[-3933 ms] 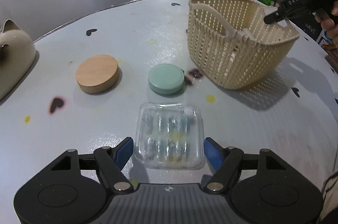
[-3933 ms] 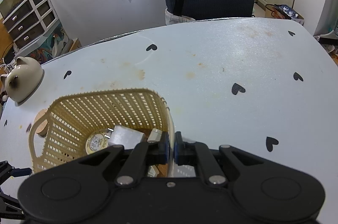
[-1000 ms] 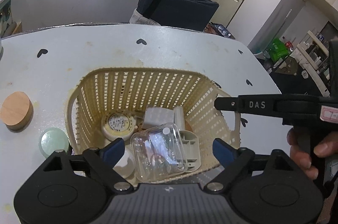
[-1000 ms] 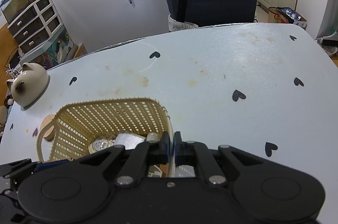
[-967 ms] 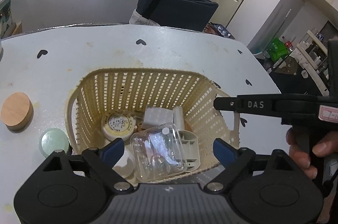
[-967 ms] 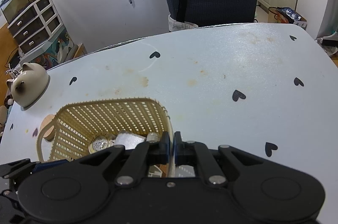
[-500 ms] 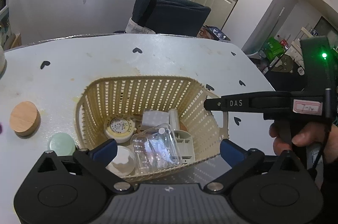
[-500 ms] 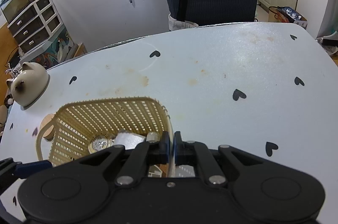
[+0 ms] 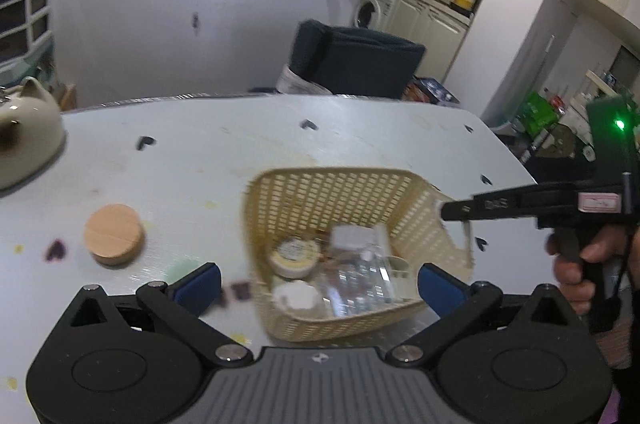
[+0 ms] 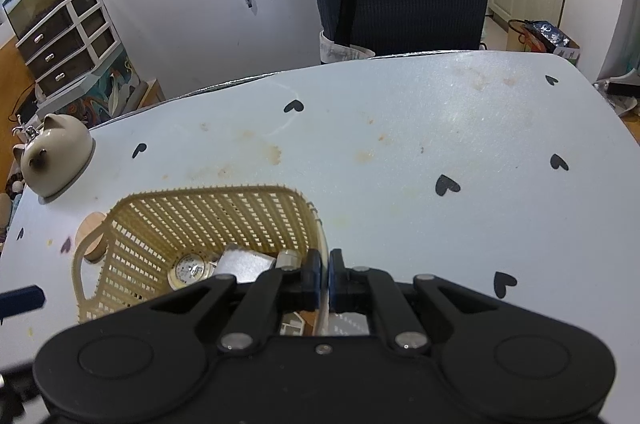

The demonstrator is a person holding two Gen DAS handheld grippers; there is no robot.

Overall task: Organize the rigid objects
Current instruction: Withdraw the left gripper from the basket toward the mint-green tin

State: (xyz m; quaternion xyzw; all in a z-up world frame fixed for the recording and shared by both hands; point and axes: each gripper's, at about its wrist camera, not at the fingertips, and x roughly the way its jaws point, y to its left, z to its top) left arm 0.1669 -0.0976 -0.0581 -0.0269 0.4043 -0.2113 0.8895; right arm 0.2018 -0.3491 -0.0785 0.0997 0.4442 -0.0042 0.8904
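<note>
A cream plastic basket [image 9: 320, 192] stands on the white table and shows in the right wrist view too [image 10: 224, 208]. Inside it lie a clear plastic box [image 9: 360, 284], a round tin [image 9: 294, 256], a white block [image 9: 350, 236] and a white disc [image 9: 296, 296]. My left gripper [image 9: 316, 282] is open and empty, held above the basket's near left corner. My right gripper [image 10: 324, 274] is shut on the basket's right rim [image 10: 322, 244]. A wooden disc [image 9: 114, 234] and a green disc [image 9: 182, 270] lie on the table left of the basket.
A cat-shaped ceramic pot [image 9: 24, 132] sits at the table's far left; it also shows in the right wrist view [image 10: 54, 152]. A dark chair [image 10: 400, 12] stands behind the table. The table [image 10: 440, 144] has black heart marks and stains.
My left gripper has let go of the clear box, which now lies in the basket, and has risen and drawn back to the left. The right gripper keeps its hold on the rim.
</note>
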